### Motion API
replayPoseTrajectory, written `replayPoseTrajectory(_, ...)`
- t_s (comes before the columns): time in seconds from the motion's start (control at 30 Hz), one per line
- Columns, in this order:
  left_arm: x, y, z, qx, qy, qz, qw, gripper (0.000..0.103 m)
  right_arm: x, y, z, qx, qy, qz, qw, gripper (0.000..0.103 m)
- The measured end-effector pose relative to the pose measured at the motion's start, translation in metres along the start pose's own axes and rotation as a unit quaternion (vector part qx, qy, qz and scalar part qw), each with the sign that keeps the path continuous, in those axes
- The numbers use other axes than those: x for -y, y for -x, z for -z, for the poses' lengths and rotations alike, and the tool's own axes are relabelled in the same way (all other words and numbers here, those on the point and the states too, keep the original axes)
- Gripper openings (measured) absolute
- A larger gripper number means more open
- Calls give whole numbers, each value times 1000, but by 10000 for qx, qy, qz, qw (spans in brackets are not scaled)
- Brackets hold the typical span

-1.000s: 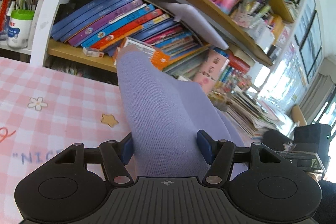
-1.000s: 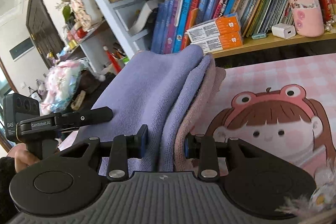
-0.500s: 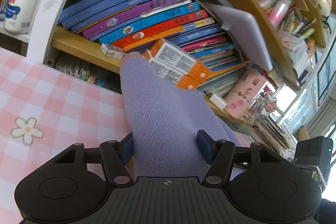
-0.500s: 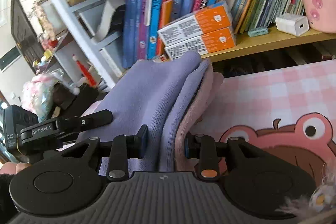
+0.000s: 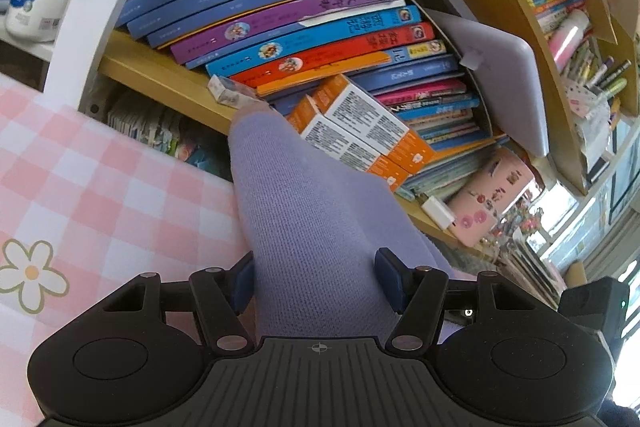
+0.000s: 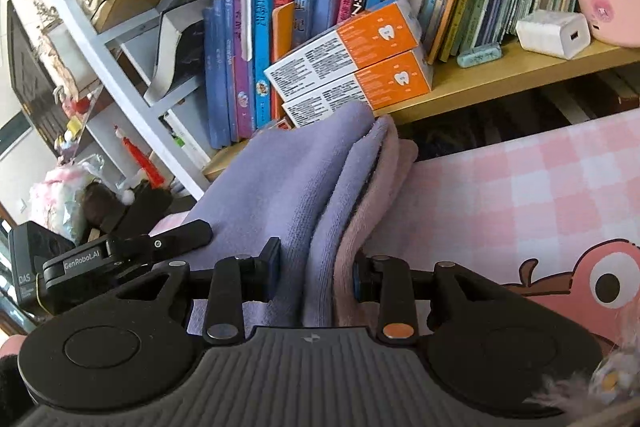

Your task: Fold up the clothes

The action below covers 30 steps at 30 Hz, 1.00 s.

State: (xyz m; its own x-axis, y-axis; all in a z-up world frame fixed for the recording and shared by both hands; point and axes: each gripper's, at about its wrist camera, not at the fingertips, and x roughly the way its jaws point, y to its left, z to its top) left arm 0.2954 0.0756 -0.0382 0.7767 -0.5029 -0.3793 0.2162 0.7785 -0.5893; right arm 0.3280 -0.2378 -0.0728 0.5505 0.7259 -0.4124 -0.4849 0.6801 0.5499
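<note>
Since a second ago both cameras have drawn closer to the bookshelf, and less of the checked counter shows in each view.

Left wrist view: the left tool (image 5: 316,277) is clamped on a thick fold of the lavender garment (image 5: 308,211), both blue pads pressed into the knit. The fold runs forward from the tool, and its far rounded edge lines up with the wooden shelf board (image 5: 160,79), just below the orange boxes (image 5: 360,131). Pink checked counter (image 5: 100,195) lies bare to the left.

Right wrist view: the right tool (image 6: 316,277) grips the bunched garment (image 6: 288,179), lavender layers and a pinkish one pinched together between its pads. The cloth's far edge overlaps the lower orange box (image 6: 360,87). To the right the counter (image 6: 520,187) is uncovered up to its back edge; the left tool (image 6: 120,255) sits close on the left, beside the cloth.
</note>
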Motion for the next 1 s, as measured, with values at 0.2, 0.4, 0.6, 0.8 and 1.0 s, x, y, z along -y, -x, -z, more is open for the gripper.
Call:
replayPoseTrajectory(0.2,-2,-4,0,62,64,-82,9999,64,-1,-4,2,111,-15,166,9998,40)
replayPoseTrajectory(0.4,14,19,2,436,-298,-347,9980,72,-14,15,8,268,323,447,9981,60)
replayPoseTrajectory(0.6,37,59,14,771,-789,-518,9925,77,-33,51,25,564,574,583,9951,64)
replayPoseTrajectory(0.8,66,106,47,1000,-1143,-806,9851,81,-65,94,60,771,916,790,9897,68)
replayPoseTrajectory(1.0,90,143,89,1084,-1559,-1227,9741,83,-94,132,103,913,1228,1153,9815,70)
